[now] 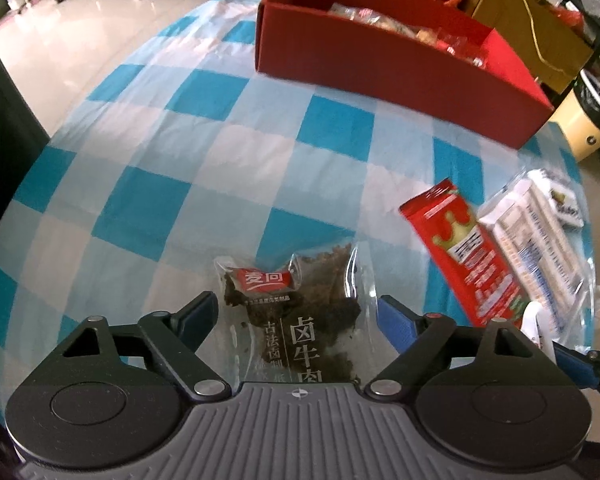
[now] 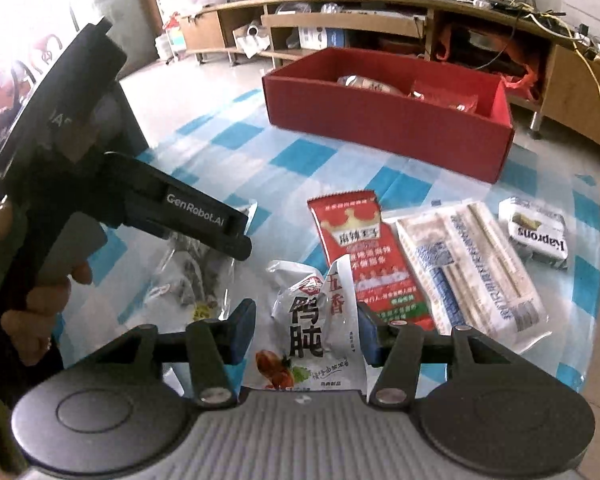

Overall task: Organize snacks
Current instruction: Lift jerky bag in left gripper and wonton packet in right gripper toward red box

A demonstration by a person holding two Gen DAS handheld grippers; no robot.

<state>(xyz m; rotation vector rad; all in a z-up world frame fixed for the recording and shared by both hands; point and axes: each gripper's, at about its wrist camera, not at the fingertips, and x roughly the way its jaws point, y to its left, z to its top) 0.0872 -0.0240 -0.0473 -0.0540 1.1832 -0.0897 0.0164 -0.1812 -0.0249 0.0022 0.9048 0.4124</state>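
Observation:
My left gripper (image 1: 296,316) is open, its blue fingers on either side of a clear packet of dark braised beef (image 1: 300,300) lying on the checked cloth. My right gripper (image 2: 306,330) is open around a white duck-gizzard packet (image 2: 320,320), which lies between its fingers. The left gripper's body (image 2: 100,184) shows in the right wrist view, over the beef packet (image 2: 192,276). A red spicy-strip packet (image 2: 364,260) (image 1: 468,256) lies beside them. The red box (image 2: 384,120) (image 1: 380,68) stands at the far side with several snacks inside.
A clear packet of long white biscuits (image 2: 472,268) and a white Kaprons packet (image 2: 536,232) lie right of the red packet. The blue-and-white cloth (image 1: 188,152) covers the round table; its edge curves close on the right. A TV shelf (image 2: 380,12) stands behind.

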